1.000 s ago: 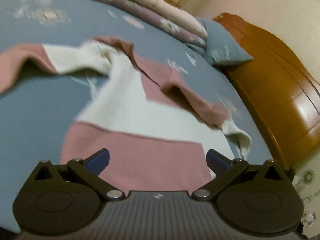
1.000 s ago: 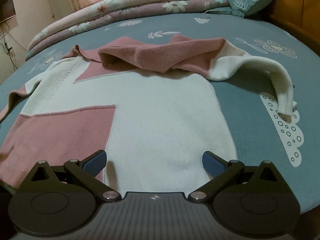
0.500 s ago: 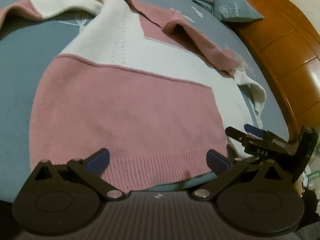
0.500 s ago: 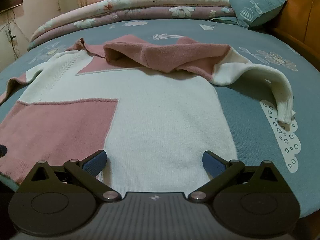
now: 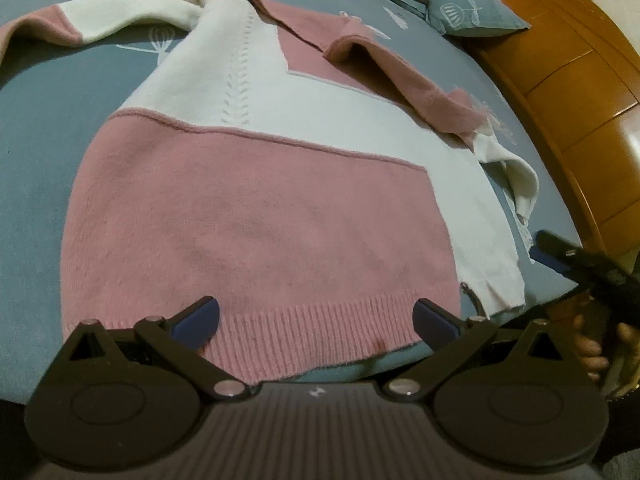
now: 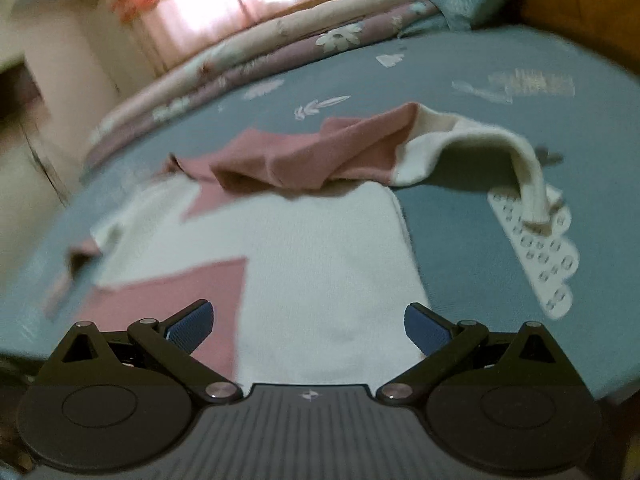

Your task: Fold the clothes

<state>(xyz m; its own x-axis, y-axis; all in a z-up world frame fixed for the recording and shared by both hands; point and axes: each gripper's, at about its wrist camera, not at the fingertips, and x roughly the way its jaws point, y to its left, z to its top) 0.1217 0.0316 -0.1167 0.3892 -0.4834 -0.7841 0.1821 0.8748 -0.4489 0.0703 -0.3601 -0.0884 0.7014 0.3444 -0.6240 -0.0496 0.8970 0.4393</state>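
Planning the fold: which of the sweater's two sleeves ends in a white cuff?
The sleeve on the headboard side: pink at the shoulder, white down to its cuff. The other sleeve runs the opposite way, white near the body, pink toward its end.

sweater [image 5: 280, 184]: pink and cream blocks
bedsheet [image 5: 36, 184]: grey-blue, white flower print
headboard [image 5: 580, 92]: orange-brown wood

Bare bed sheet [image 5: 36, 168] lies open to the left of the sweater [image 5: 256, 216] and to its right [image 6: 472, 240], up to the draped sleeve [image 6: 516, 168]. The wooden headboard [image 5: 576, 92], pillow [image 5: 472, 4] and rolled quilts [image 6: 280, 52] bound the far sides. The right hand-held gripper [image 5: 560, 256] occupies the near right corner.
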